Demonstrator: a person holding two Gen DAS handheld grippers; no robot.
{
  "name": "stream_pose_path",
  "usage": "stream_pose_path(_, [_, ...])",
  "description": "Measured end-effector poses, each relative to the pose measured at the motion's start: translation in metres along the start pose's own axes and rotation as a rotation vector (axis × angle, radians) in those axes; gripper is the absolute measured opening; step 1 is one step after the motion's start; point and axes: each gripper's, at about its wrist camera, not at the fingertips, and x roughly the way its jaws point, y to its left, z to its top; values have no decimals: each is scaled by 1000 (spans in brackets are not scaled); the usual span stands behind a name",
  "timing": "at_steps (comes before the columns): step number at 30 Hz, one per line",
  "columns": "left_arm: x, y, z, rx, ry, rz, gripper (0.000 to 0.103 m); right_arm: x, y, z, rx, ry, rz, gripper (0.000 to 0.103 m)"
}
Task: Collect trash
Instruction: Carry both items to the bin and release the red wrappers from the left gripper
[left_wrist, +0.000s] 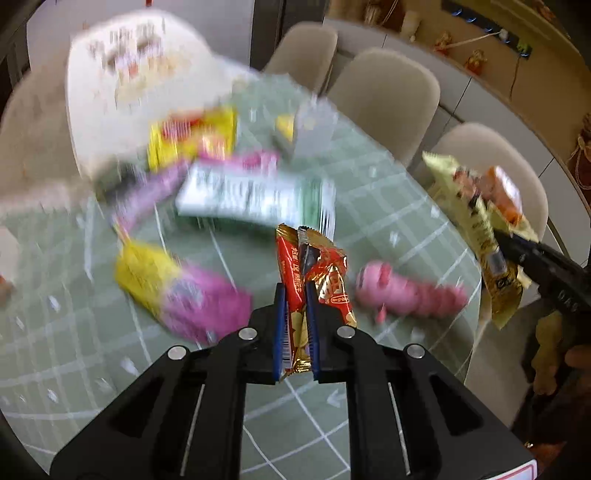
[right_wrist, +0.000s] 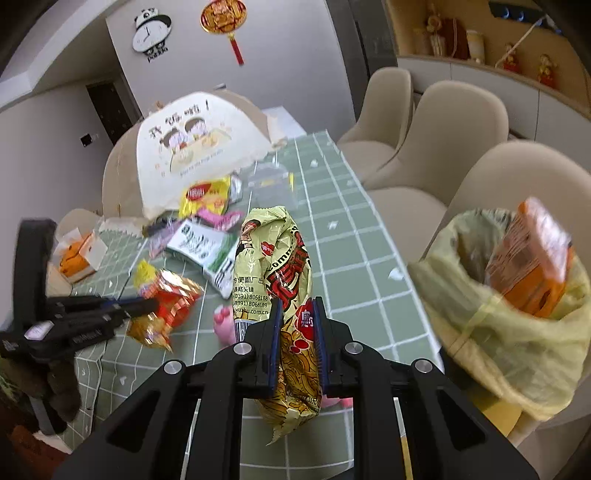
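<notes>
Crinkly foil is what you've got in both hands right now. Your left gripper (left_wrist: 295, 291) has its fingers pinched nearly closed on a red-and-gold foil snack wrapper (left_wrist: 314, 273), lifted clear of the green grid-patterned tablecloth (left_wrist: 388, 177). Your right gripper (right_wrist: 297, 306) is clamped the same way on a pale yellow-green crumpled noodle packet (right_wrist: 275, 273), which sticks out past the fingertips.

Progress-wise, I'd say you're partway. The yellow plastic trash bag (right_wrist: 498, 332) sits off to the right of your right fingers, already holding an orange carton (right_wrist: 532, 258). Both held pieces are not dropped in yet.

Plenty left beyond your fingertips: a white-and-green flat packet (right_wrist: 205, 247), a yellow snack bag (right_wrist: 205, 197), a pink wrapper (right_wrist: 225, 321), plus an open orange-and-white box (right_wrist: 79, 258) further left.
</notes>
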Motion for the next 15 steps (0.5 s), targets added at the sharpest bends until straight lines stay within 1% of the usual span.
stream_pose_path(3, [-29,-8,24,26,-96,28,10,-13,-5,12,-31,-41,-15,17])
stream_pose_path(8, [-65,-30,58,61,-226,39,10,-36,-15,30,-72,-100,-35,17])
stream_pose_path(11, [-77,-47,68,81,-276,27,10,-49,-24,38,-89,-125,-57,17])
stream_pose_path(15, [-77,-72,81,106,-299,-1,10,-67,-42,45,-98,-147,-101,17])
